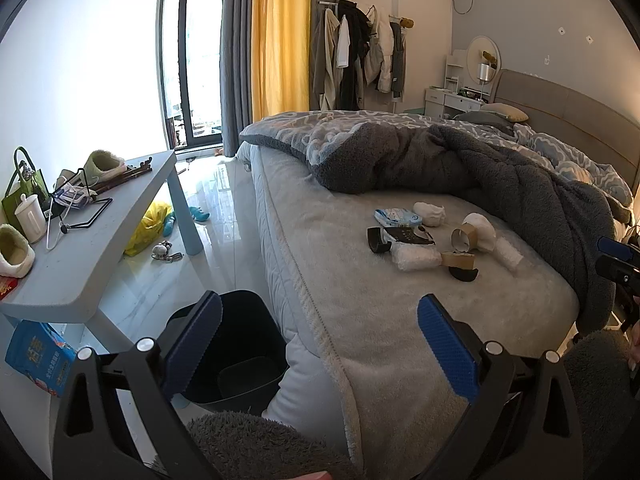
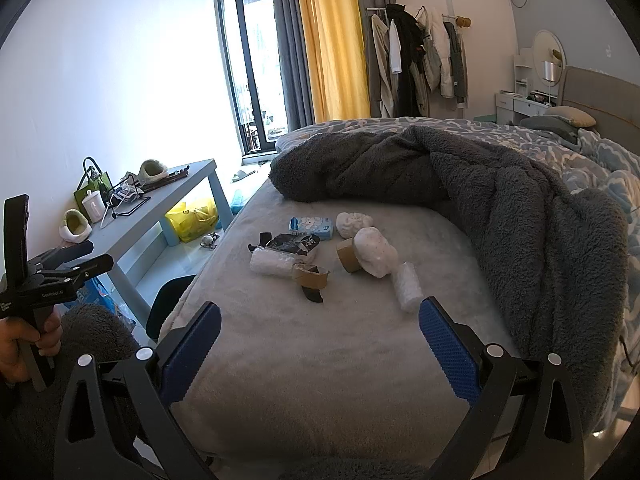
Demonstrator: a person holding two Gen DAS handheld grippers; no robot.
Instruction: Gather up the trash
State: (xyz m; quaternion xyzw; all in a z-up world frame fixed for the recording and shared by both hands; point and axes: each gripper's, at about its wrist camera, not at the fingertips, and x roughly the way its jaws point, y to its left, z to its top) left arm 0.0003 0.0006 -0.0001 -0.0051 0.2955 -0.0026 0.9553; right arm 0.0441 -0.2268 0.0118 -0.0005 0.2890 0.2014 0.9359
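Grey fleece covers the bed (image 2: 304,360), where scattered trash (image 2: 320,252) lies; left claw (image 1: 320,344) and right claw (image 2: 320,344) both gape wide, holding nothing.

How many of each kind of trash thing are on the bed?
Crumpled white wads: 2
Cardboard rolls: 2
White wrapped rolls: 2
Blue tissue pack: 1
Black packet: 1
Black curved scraps: 2
Total: 10
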